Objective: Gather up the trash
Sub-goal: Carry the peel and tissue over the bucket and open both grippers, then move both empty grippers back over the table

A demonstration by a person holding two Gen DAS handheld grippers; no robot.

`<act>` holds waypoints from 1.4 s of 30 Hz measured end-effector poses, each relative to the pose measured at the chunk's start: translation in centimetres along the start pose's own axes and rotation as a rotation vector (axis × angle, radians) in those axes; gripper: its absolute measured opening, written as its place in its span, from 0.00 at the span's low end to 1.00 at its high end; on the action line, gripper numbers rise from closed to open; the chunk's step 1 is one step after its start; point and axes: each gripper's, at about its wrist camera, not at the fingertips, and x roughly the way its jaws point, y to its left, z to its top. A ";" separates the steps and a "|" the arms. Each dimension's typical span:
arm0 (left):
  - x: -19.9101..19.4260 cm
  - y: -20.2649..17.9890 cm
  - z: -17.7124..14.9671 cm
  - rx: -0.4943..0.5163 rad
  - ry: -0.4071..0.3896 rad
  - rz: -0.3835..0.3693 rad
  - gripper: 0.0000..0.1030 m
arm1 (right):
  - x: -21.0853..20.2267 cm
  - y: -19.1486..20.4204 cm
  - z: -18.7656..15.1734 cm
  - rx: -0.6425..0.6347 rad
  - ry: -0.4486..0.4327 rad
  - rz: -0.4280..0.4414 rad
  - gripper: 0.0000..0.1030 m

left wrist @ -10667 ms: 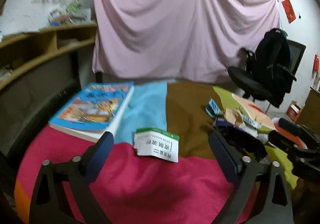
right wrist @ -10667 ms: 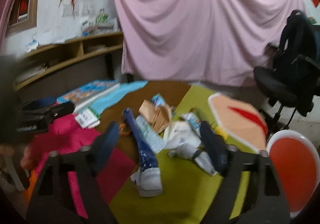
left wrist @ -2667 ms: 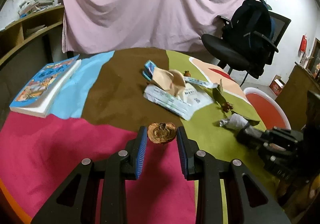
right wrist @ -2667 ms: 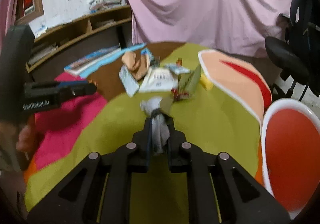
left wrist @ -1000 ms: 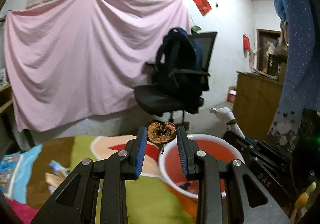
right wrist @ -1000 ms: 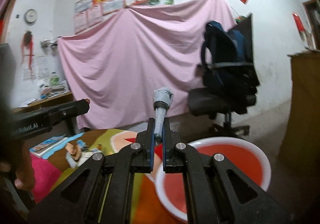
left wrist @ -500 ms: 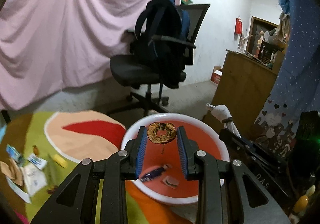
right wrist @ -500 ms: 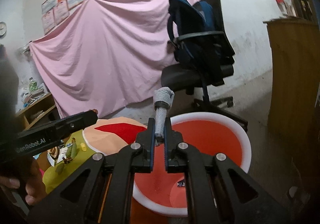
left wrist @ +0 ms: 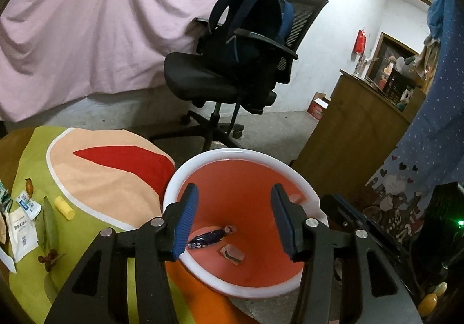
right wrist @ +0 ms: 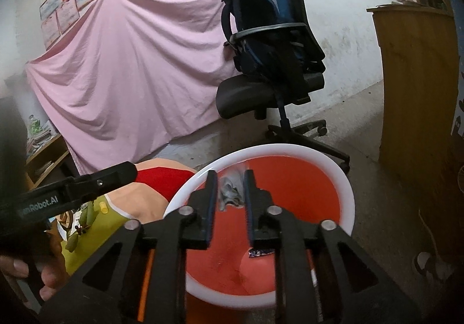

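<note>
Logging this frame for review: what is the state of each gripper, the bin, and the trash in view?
left gripper: open, empty, over the bin.
right gripper: jaws parted, grey wad blurred between them, grip unclear.
grey wad: crumpled, above the bin.
bin: upright, uncovered, holding a dark wrapper and a small clear packet.
office chair: a backpack on its seat.

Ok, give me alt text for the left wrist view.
The left tongs hang open and empty over a red bin with a white rim, which holds a dark candy wrapper. Behind stands an office chair carrying a dark backpack.
</note>
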 end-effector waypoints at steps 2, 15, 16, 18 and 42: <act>-0.3 0.3 0.0 -0.005 -0.008 0.007 0.44 | -0.2 0.0 -0.1 0.005 -0.004 -0.002 0.58; -6.8 2.7 -1.6 0.009 -0.183 0.122 0.62 | -2.3 2.2 0.5 -0.056 -0.157 0.024 0.95; -7.5 3.0 -1.8 0.005 -0.200 0.136 0.69 | -2.5 2.4 0.6 -0.060 -0.167 0.031 0.98; -9.0 3.7 -2.3 -0.006 -0.244 0.165 0.77 | -3.1 3.2 0.6 -0.072 -0.209 0.052 1.00; -21.9 10.9 -9.2 -0.042 -0.554 0.502 0.98 | -5.9 14.0 -1.4 -0.219 -0.443 0.287 1.00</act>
